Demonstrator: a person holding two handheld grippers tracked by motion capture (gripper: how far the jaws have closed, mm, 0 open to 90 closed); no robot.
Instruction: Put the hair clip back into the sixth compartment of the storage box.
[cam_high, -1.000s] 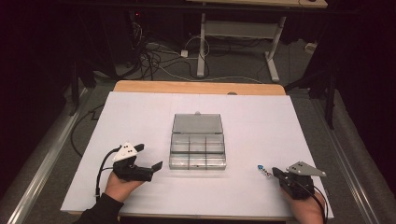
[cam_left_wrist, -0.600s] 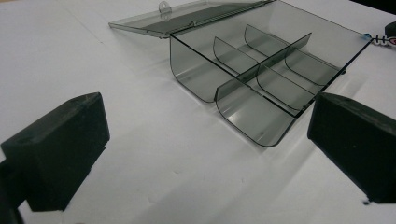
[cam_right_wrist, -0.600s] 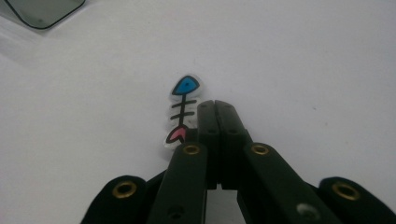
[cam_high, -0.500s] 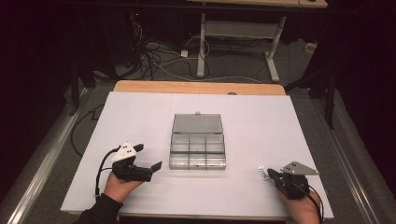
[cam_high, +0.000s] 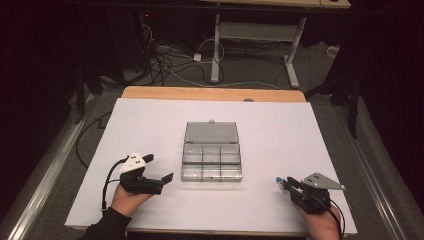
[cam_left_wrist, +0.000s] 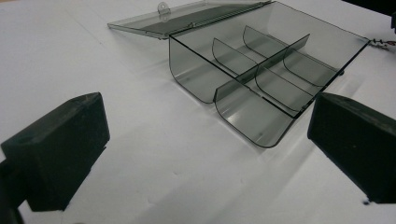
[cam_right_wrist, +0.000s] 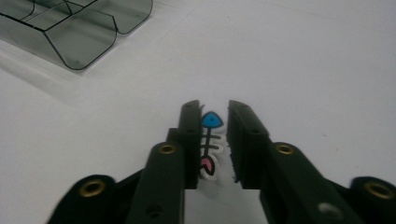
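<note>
Since a second ago the left gripper (cam_high: 168, 177) has kept its place near the front left of the white table (cam_high: 150, 120), jaws spread wide with nothing between them, aimed at the clear compartment box (cam_high: 212, 160). That box sits mid-table with its lid (cam_high: 211, 133) laid open flat behind it; it has not shifted. The right gripper (cam_high: 284, 183) has changed: its jaws, pressed together before, have just been opening and now stand a little apart.

Between them lies a small fishbone charm (cam_right_wrist: 208, 145): a blue triangular head, a thin black spine with short ribs, a pink tail, all edged in a clear outline. In the right gripper view it lies flat on the table, head pointing away, tail back toward the gripper's body. It sits closer to the left-hand jaw and may brush it, though the angle makes this hard to judge; a clear gap shows on the other side. The charm is well right of the box.
</note>
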